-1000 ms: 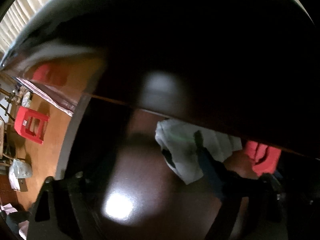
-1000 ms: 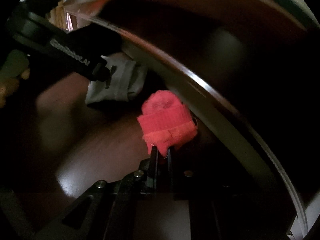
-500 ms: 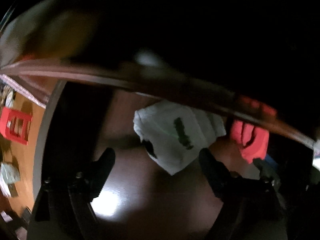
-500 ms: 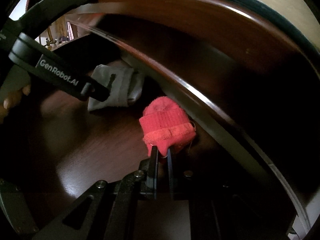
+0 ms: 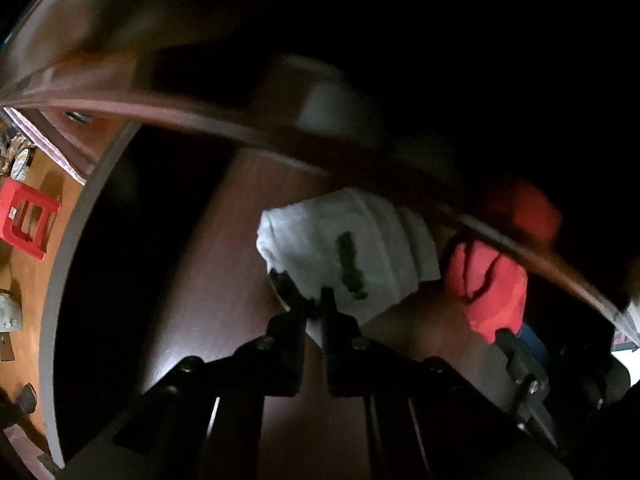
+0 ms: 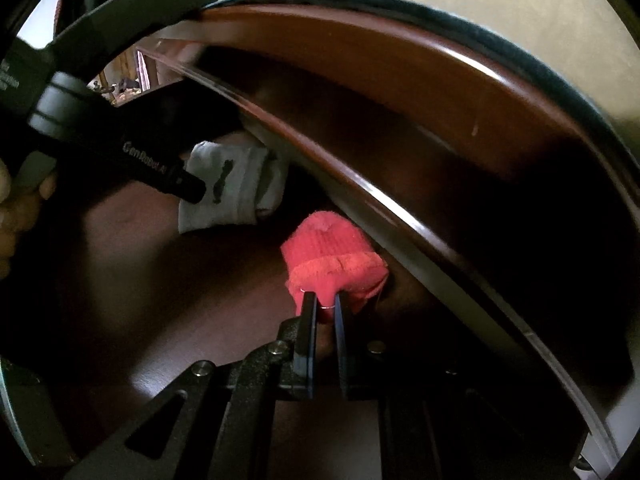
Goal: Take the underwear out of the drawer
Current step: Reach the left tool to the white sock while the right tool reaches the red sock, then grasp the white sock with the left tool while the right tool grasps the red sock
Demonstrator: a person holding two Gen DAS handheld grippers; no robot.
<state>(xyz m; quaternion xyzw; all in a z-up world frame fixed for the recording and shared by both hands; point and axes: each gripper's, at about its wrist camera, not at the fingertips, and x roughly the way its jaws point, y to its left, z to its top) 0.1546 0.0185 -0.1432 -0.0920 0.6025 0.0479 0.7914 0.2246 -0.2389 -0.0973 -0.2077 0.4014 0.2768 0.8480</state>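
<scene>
A folded white underwear piece (image 5: 348, 248) with a dark mark lies on the drawer's brown floor (image 5: 224, 260). My left gripper (image 5: 314, 304) points down at it; its jaws are closing and pinch the cloth's near edge. In the right wrist view that gripper (image 6: 192, 192) rests its tip on the white piece (image 6: 236, 188). A red knitted garment (image 6: 332, 256) sits to the right, close under the cabinet's overhanging rail (image 6: 400, 220). My right gripper (image 6: 323, 306) is shut on its near hem. The same red garment (image 5: 492, 280) shows in the left wrist view.
The dark cabinet rail curves over the back of the drawer (image 6: 160, 280) and hides what lies behind it. A person's hand (image 6: 16, 208) holds the left gripper's handle. A red plastic stool (image 5: 28, 220) stands on the orange floor beyond the drawer's left side.
The left gripper moved in over the white piece, opened wide around it, then closed on its near edge. The right gripper kept still, gripping the red garment.
</scene>
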